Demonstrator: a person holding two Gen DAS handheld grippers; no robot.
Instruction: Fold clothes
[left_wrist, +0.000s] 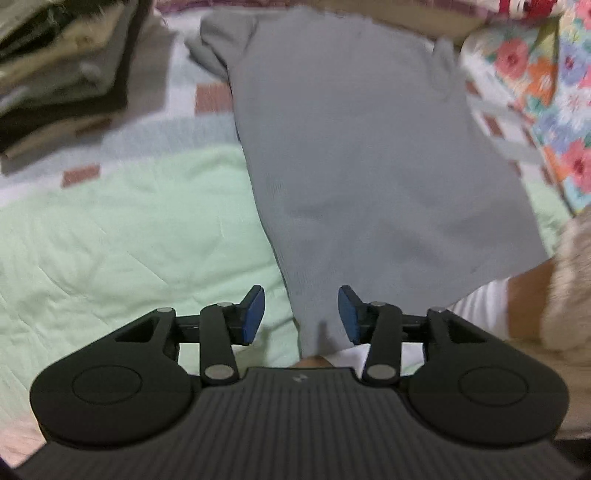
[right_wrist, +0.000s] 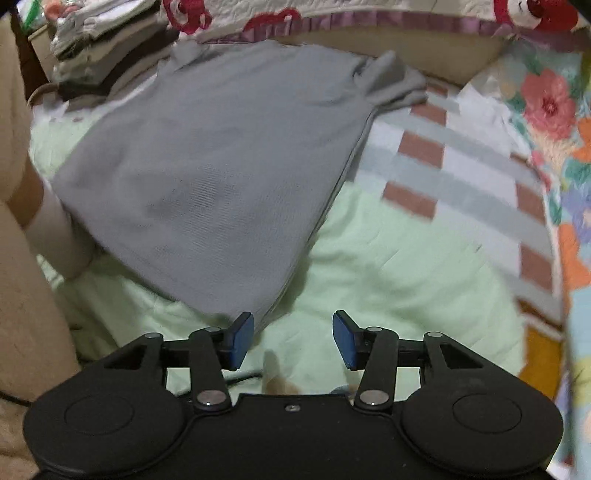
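Two grippers are being held over a bed, both with their jaws parted and pressing on nothing. A stack of folded clothes (left_wrist: 55, 74) is being kept at the far left corner of the bed, blurred in both views. Beside it, a pale green quilt (left_wrist: 129, 229) with a border of grey bands and red-brown squares is being used as the working surface. The left gripper (left_wrist: 301, 314) is being held above the near edge of the bed; the near left corner of a grey T-shirt (left_wrist: 362, 155) is lying between its blue pads (left_wrist: 255, 314), but the cloth is not being squeezed by either of them. The grey T-shirt is being left spread flat along the middle of the quilt, hem toward the near edge, its two short sleeves bunched toward the far edge. The right gripper (right_wrist: 293, 338) is being held just past the shirt's near right corner, with only green quilt showing between its fingers. A flowered coverlet (right_wrist: 550, 103) is being kept along the right edge of the bed. A person's white-sleeved forearm (right_wrist: 55, 229) is being shown at the left rim of the right wrist view.
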